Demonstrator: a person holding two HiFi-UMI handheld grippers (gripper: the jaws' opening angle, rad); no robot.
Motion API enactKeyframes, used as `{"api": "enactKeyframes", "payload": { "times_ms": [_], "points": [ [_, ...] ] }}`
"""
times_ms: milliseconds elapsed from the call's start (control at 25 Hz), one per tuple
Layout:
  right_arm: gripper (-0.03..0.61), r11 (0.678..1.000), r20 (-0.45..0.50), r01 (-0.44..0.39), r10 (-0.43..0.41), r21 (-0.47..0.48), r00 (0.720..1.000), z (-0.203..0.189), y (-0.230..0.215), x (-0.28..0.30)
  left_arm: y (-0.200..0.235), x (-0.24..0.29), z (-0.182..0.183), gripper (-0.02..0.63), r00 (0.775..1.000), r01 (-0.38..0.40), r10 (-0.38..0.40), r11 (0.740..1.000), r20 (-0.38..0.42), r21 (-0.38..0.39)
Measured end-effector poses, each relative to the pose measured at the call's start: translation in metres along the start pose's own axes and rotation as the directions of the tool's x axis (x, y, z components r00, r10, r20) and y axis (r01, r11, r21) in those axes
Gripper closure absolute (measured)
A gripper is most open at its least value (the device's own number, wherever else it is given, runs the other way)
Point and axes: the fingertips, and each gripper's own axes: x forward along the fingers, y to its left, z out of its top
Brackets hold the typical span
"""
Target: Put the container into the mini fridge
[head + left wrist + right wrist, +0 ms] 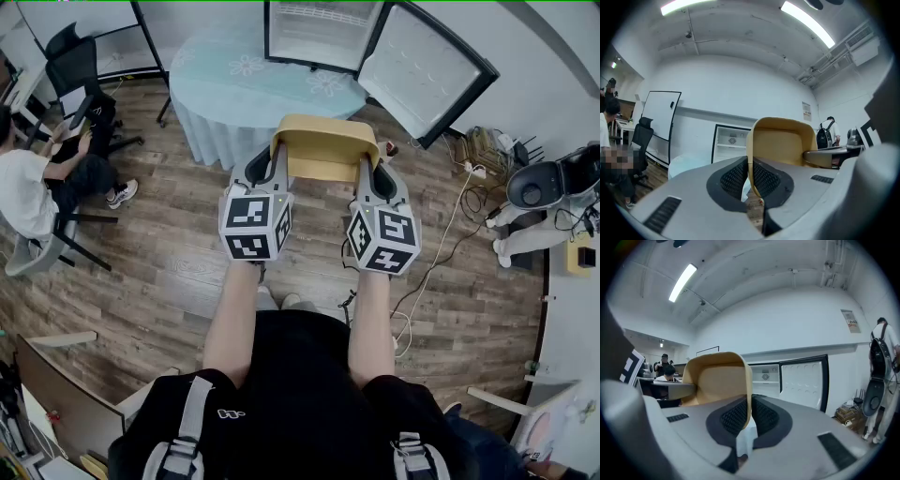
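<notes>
A tan open-topped container (324, 148) hangs in the air between my two grippers, above the wooden floor. My left gripper (279, 161) is shut on the container's left wall (749, 164). My right gripper (364, 169) is shut on its right wall (748, 394). The mini fridge (314, 36) stands on the round table (225, 89) straight ahead, its door (422, 70) swung open to the right. White shelves show inside the fridge (731, 143) in the left gripper view, and the fridge (766, 376) with its door (804, 380) shows in the right gripper view.
A person (37, 183) sits at the left beside an office chair (80, 70). A whiteboard (658, 122) stands left of the table. Cables and a power strip (469, 187) lie on the floor at the right, near a white machine (544, 187).
</notes>
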Motion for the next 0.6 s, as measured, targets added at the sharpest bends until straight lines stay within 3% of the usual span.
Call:
{"api": "enactKeyframes", "payload": {
  "times_ms": [600],
  "points": [
    [0.557,1.000,0.009,-0.030,0.030,-0.003,1.000,-0.0060,-0.0076,0.0005,-0.0066,0.0028,-0.0058,0.600,1.000,-0.014,0.014,1.000,-0.003,-0.002]
  ]
}}
